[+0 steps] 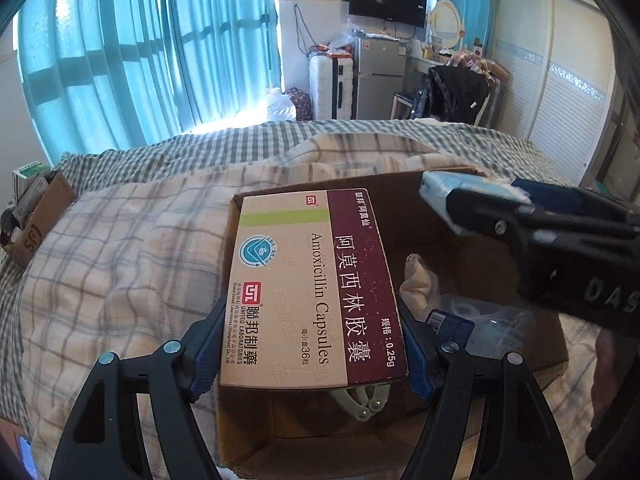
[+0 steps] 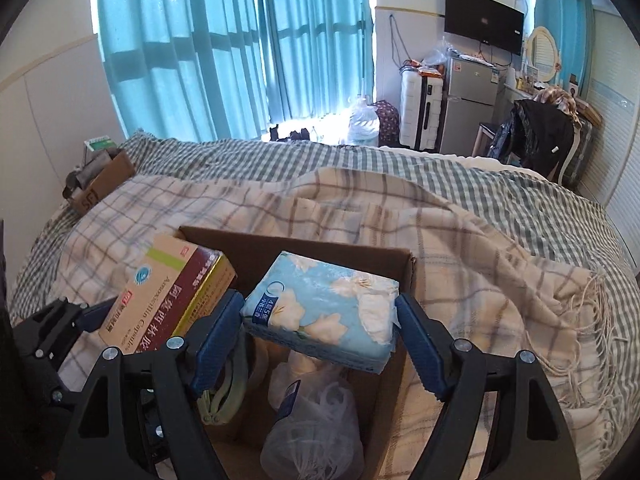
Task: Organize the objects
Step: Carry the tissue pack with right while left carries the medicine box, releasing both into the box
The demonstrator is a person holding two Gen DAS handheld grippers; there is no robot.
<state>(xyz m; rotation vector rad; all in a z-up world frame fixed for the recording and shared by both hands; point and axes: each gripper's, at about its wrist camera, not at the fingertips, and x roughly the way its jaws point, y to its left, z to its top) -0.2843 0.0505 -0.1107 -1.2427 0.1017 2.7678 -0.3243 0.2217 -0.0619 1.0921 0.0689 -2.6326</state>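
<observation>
- Left gripper [image 1: 312,344] clamps the Amoxicillin box [image 1: 308,292], held above the cardboard box [image 2: 406,276] on the bed.
- Right gripper [image 2: 320,320] grips a tissue pack [image 2: 324,304] over the same box.
- Inside already: plastic bag [image 2: 316,432], green clip [image 2: 224,384]. Both held items look not yet settled; a second carton [image 2: 108,184] sits well beyond.

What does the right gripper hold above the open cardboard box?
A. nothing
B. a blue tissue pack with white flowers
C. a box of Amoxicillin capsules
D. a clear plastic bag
B: the right gripper is shut on the tissue pack, above the cardboard box.
</observation>
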